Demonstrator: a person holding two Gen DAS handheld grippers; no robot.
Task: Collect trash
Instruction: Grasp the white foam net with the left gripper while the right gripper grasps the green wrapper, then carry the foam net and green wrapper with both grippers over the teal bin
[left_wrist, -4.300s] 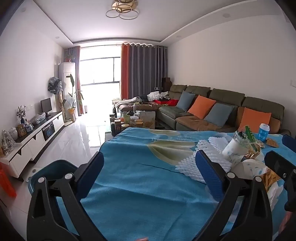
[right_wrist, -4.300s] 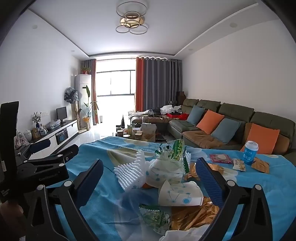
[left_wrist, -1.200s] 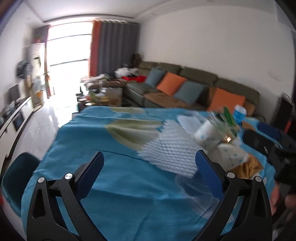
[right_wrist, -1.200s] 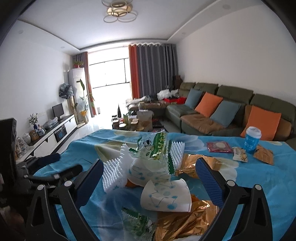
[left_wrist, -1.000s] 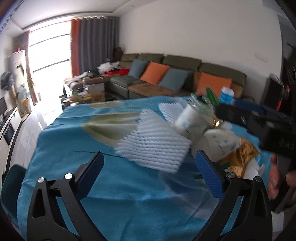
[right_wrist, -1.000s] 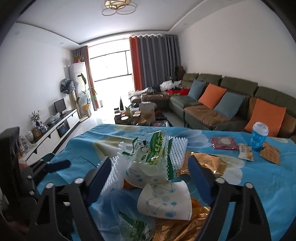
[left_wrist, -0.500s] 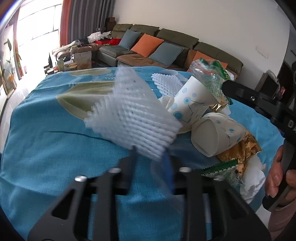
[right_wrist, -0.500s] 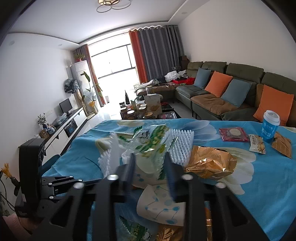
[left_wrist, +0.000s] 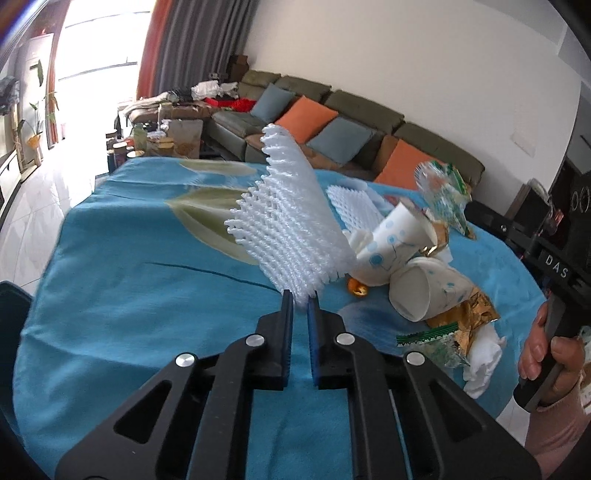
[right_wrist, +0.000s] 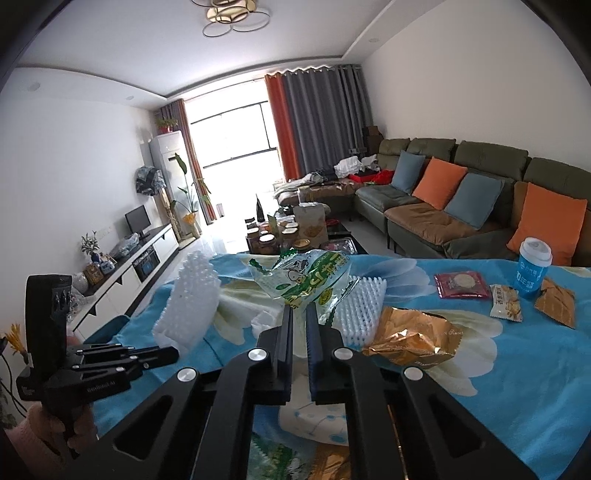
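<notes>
My left gripper is shut on the lower edge of a white foam net sleeve and holds it tilted up above the blue tablecloth. The sleeve also shows in the right wrist view. My right gripper is shut on a clear green-printed snack wrapper, lifted off the pile. Two dotted paper cups, a second foam sleeve, gold foil wrappers and white tissue lie on the cloth.
At the table's far right stand a blue lidded cup, a red snack packet and small wrappers. A dark teal chair stands at the table's left. A sofa and coffee table lie beyond.
Both grippers have gone from open to shut. The left took the foam sleeve and raised it; the right took the green snack wrapper and lifted it off the pile.
</notes>
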